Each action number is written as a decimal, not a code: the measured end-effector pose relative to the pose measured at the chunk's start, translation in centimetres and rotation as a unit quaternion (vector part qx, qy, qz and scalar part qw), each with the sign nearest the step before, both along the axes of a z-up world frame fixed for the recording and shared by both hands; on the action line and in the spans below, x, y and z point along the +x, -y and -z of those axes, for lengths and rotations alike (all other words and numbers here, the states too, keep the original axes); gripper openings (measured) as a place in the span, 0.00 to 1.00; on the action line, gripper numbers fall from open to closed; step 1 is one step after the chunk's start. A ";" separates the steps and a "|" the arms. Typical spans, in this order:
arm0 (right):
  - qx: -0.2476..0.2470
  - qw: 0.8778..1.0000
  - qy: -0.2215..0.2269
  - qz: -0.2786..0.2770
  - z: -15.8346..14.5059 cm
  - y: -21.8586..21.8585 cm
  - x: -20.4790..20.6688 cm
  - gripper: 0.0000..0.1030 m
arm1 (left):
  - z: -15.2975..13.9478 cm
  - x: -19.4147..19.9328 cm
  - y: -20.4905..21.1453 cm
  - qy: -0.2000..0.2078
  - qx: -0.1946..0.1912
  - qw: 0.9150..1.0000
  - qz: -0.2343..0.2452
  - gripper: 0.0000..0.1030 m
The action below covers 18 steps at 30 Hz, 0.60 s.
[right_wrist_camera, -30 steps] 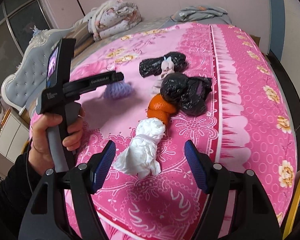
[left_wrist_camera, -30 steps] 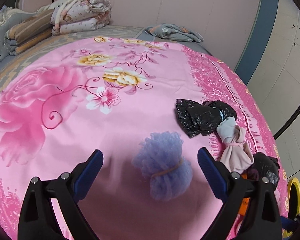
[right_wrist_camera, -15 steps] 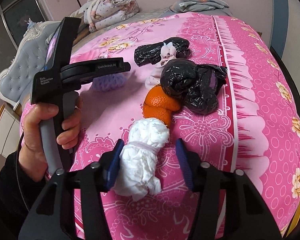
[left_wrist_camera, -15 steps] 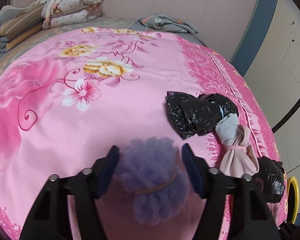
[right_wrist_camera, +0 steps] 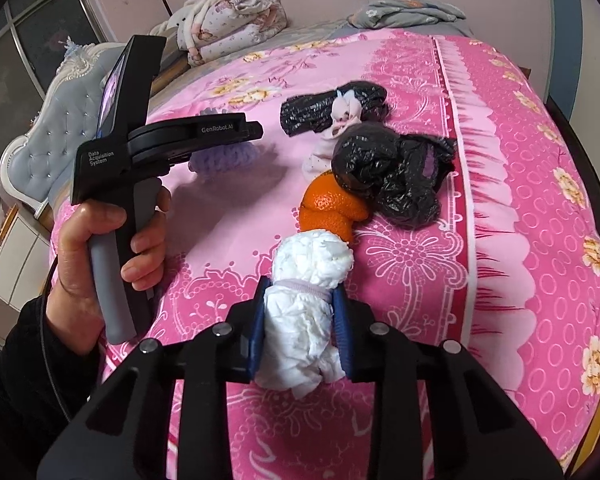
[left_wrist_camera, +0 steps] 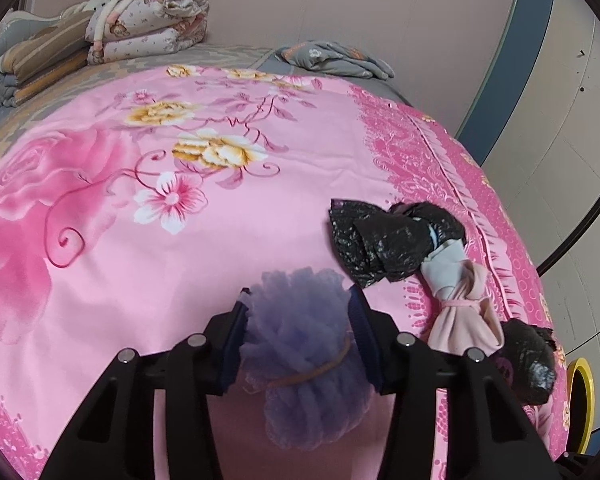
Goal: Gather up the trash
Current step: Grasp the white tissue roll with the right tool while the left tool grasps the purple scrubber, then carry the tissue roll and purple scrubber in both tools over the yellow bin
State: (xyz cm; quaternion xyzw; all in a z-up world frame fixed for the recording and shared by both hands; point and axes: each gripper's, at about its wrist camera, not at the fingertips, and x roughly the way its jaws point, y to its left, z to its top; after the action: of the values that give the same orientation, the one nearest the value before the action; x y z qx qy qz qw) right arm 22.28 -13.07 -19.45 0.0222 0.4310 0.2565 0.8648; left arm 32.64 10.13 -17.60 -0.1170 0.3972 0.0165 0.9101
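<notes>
My left gripper (left_wrist_camera: 298, 304) is shut on a purple mesh bundle (left_wrist_camera: 300, 344) tied with a band, on the pink floral bedspread (left_wrist_camera: 180, 240). My right gripper (right_wrist_camera: 300, 300) is shut on a white crumpled paper bundle (right_wrist_camera: 306, 304). Beyond it lie an orange peel (right_wrist_camera: 330, 210), a black bag (right_wrist_camera: 392, 172), a pale pink cloth bundle (right_wrist_camera: 340, 120) and another black bag (right_wrist_camera: 324, 110). In the left wrist view these show as the black bag (left_wrist_camera: 384, 240), the pink bundle (left_wrist_camera: 460, 304) and the other black bag (left_wrist_camera: 528, 364).
Folded quilts (left_wrist_camera: 140, 24) and a grey cloth (left_wrist_camera: 336, 56) lie at the bed's far end. A grey tufted headboard (right_wrist_camera: 56, 120) stands on the left. The bed edge drops off on the right, with a yellow-rimmed object (left_wrist_camera: 580, 396) below.
Both grippers moved forward and closed: the left onto the purple mesh bundle, the right onto the white paper bundle. Both were open a second ago.
</notes>
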 end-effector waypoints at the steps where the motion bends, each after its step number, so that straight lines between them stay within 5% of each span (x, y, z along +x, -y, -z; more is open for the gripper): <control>1: 0.001 1.000 0.004 0.000 -0.4 0.2 -0.3 0.27 | -0.4 -0.3 0.0 0.004 0.001 1.000 0.001 0.44; 18: 0.027 0.995 0.088 0.036 -8.2 5.4 -6.7 0.27 | -9.7 -8.0 3.4 0.099 0.005 0.995 0.029 0.44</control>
State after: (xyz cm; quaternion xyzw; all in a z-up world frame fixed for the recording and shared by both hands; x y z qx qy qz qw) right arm 15.62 -18.51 -11.28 0.0384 0.3449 0.2379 0.9072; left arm 24.63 6.76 -7.92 -0.1014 0.3086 -0.0198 0.9456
